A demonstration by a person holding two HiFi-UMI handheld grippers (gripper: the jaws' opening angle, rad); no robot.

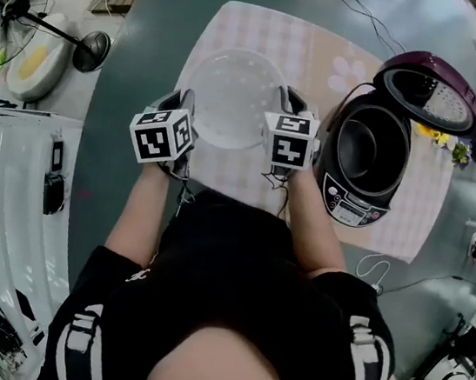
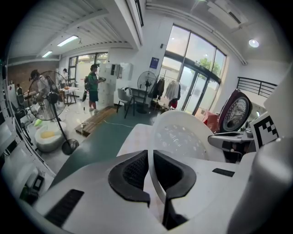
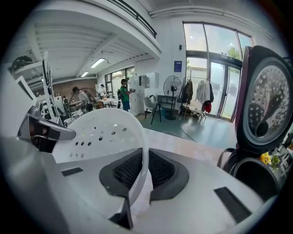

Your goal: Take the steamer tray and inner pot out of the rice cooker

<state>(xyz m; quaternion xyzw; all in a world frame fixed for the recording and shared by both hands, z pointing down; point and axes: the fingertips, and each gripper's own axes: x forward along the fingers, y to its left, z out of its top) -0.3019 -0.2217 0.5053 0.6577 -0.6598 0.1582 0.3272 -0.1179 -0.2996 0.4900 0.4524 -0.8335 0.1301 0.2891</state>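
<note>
A white perforated steamer tray [image 1: 232,96] hangs over the checked tablecloth [image 1: 268,35], held at both sides. My left gripper [image 1: 186,107] is shut on its left rim, and in the left gripper view the rim [image 2: 154,176] is pinched between the black pads of that gripper [image 2: 151,160]. My right gripper [image 1: 289,102] is shut on the right rim, which stands between its pads [image 3: 143,160]. The dark purple rice cooker [image 1: 365,172] sits just right of the right gripper with its lid [image 1: 437,90] open. The black inner pot [image 1: 372,142] is inside it.
A standing fan [image 1: 91,50] and a white machine [image 1: 10,188] are on the floor to the left. Yellow flowers [image 1: 443,139] lie behind the cooker. A power cord [image 1: 372,269] trails off the table's near right. Dark green table [image 1: 144,49] surrounds the cloth.
</note>
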